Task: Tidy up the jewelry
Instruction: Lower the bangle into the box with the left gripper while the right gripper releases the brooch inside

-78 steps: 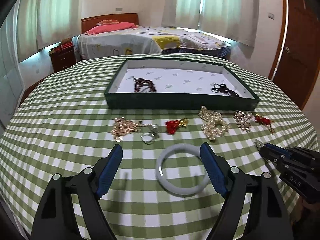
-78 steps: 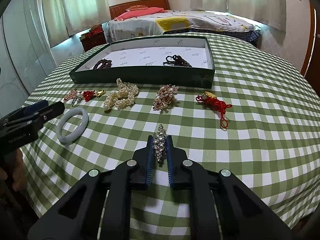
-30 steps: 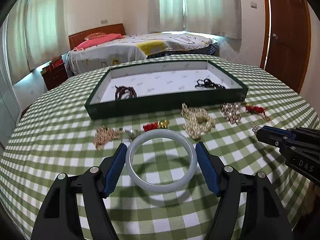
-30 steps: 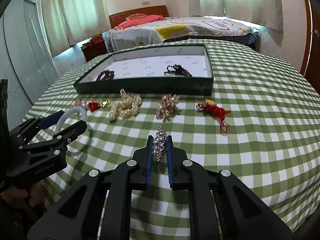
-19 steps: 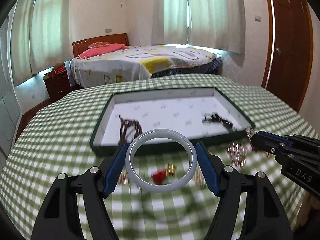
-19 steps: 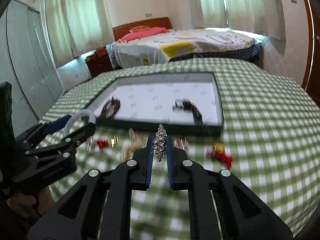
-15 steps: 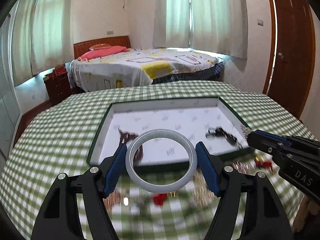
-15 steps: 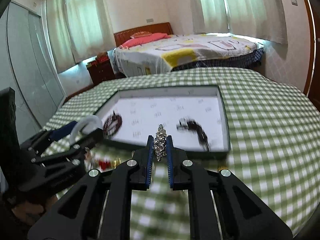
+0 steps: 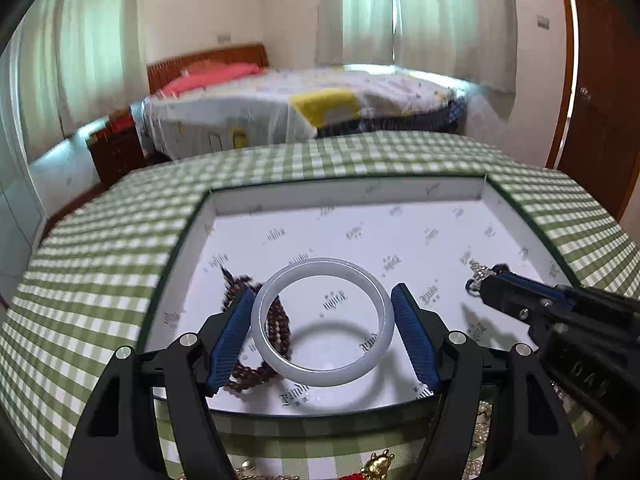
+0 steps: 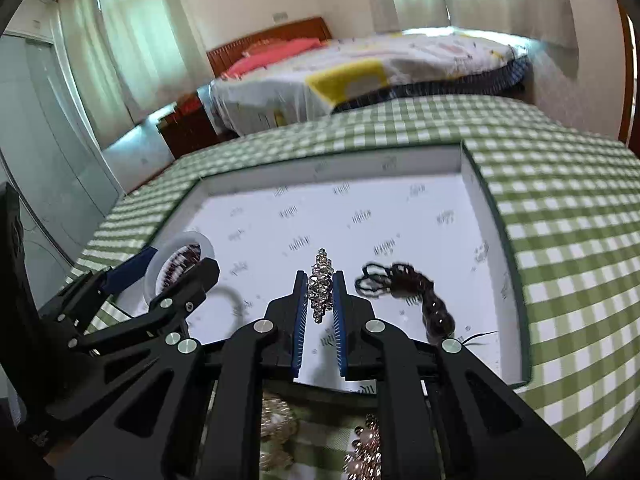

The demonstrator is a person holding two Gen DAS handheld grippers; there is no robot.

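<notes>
My left gripper (image 9: pixel 323 320) is shut on a pale white bangle (image 9: pixel 280 362), held flat above the white floor of the dark green tray (image 9: pixel 256 200). Brown prayer beads (image 9: pixel 276 324) lie on the tray floor under the bangle's left side. My right gripper (image 10: pixel 321 292) is shut on a silver rhinestone brooch (image 10: pixel 320 284), also over the tray (image 10: pixel 516 280). A black beaded bracelet (image 10: pixel 416 284) lies in the tray just right of the brooch. In the right wrist view the left gripper (image 10: pixel 176 268) and its bangle (image 10: pixel 158 258) hang at the tray's left end.
The tray sits on a round table with a green checked cloth (image 9: pixel 100 248). Gold and pearl jewelry pieces (image 10: pixel 280 428) and a small gold charm (image 9: pixel 376 465) lie on the cloth in front of the tray. A bed (image 9: pixel 296 112) stands behind the table.
Both grippers moved forward from the table's front over the loose jewelry until they hang above the tray. Each kept its piece; the jaws did not change.
</notes>
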